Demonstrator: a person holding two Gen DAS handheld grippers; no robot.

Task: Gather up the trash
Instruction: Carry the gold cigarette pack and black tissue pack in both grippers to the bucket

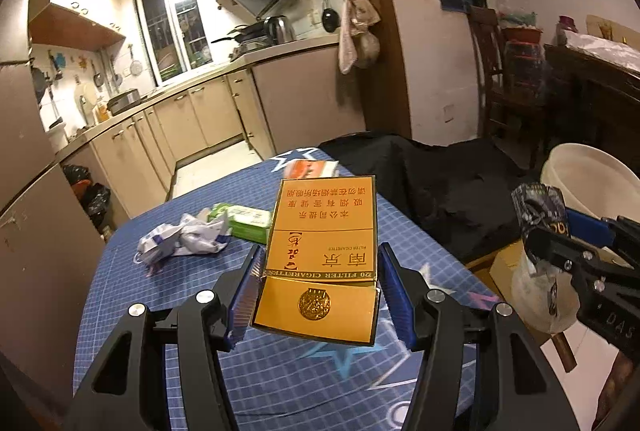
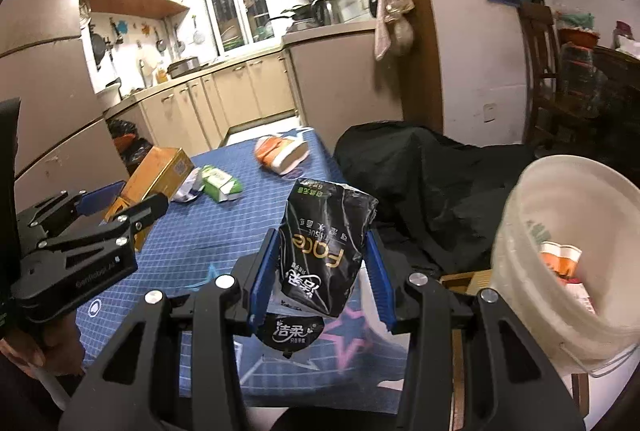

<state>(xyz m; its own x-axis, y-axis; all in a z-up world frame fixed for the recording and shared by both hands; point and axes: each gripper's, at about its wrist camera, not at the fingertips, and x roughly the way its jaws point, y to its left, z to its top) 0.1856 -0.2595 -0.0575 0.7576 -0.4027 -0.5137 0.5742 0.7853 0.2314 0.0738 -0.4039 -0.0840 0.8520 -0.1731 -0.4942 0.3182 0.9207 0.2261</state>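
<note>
My left gripper [image 1: 320, 271] is shut on a gold cigarette box [image 1: 324, 231] and holds it above the blue table [image 1: 200, 311]. It also shows in the right wrist view [image 2: 116, 207], with the cigarette box [image 2: 160, 171] in it. My right gripper [image 2: 324, 251] is shut on a black tissue pack [image 2: 324, 251], held above the table's right edge, left of a white bucket [image 2: 532, 231]. The right gripper [image 1: 560, 251] shows at the right of the left wrist view, with the pack [image 1: 536, 203] in front of the bucket [image 1: 588, 175].
On the table lie a crumpled white wrapper [image 1: 184, 243], a green tissue pack [image 1: 248, 219] and an orange-and-white packet [image 2: 280, 151]. The bucket holds an orange-and-white item [image 2: 560, 259]. A black cloth [image 2: 432, 183] covers something right of the table. Kitchen cabinets [image 1: 192, 119] stand behind.
</note>
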